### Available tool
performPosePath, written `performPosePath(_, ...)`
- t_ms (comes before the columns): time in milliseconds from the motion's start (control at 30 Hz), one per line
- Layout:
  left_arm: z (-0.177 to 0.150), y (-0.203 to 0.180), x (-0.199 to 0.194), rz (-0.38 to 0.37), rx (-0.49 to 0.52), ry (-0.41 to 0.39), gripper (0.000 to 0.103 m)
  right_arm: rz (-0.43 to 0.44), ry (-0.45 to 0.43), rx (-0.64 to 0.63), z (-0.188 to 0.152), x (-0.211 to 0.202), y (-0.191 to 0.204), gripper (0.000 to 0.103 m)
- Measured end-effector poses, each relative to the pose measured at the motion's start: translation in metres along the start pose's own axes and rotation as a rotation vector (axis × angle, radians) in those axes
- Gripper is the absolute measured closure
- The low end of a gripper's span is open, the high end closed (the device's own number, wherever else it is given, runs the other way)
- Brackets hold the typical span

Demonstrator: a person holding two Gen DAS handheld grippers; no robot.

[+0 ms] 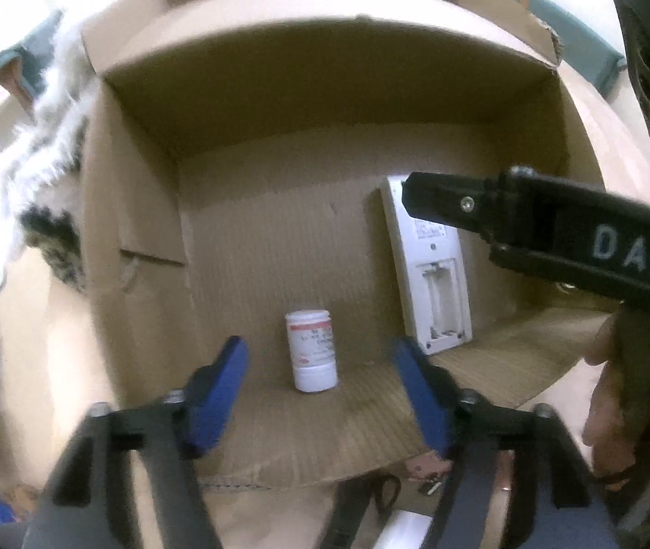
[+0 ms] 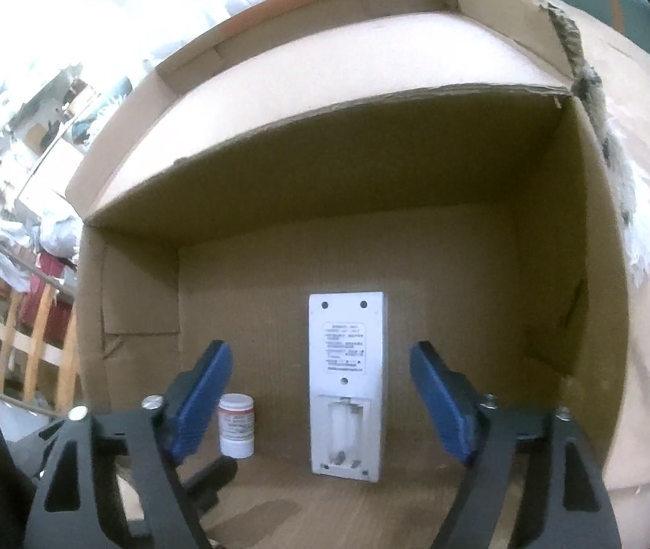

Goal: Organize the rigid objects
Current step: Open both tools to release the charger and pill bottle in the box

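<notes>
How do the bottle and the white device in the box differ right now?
The bottle is a short round cylinder; the device is a tall flat slab. The bottle stands free on the box floor; the device stands on end by the back wall, though contact is unclear. The bottle is capped and has a red-trimmed label; the device shows an open, empty battery bay. Both are white, upright and ungripped.

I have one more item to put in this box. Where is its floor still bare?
Bare: the floor between the bottle and the box's left wall, and right of the white device. Tighter: the gap between bottle and device.
</notes>
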State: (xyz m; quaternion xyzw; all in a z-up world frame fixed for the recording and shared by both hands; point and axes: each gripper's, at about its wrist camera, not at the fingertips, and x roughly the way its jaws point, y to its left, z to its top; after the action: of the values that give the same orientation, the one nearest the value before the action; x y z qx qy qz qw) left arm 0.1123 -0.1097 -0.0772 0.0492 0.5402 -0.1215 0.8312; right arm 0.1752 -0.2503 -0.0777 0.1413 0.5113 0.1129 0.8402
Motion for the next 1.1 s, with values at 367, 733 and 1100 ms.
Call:
performPosePath(367, -0.003, 0.002, -0.017, 0.003, -0.049, -0.041, 0.033, -0.01, -0.039, -0.008, -0.003, -0.025, 0.01, 0.007)
performPosePath(733, -0.021, 0.017, -0.055, 0.006, -0.024, -0.11, 0.033, -0.031, -0.076, -0.034, -0.016, -0.059, 0.024, 0.007)
performPosePath(1100, -0.059, 0.035, -0.069, -0.004, -0.097, -0.096, 0.033, -0.051, -0.052, -0.007, -0.052, -0.088, 0.017, 0.007)
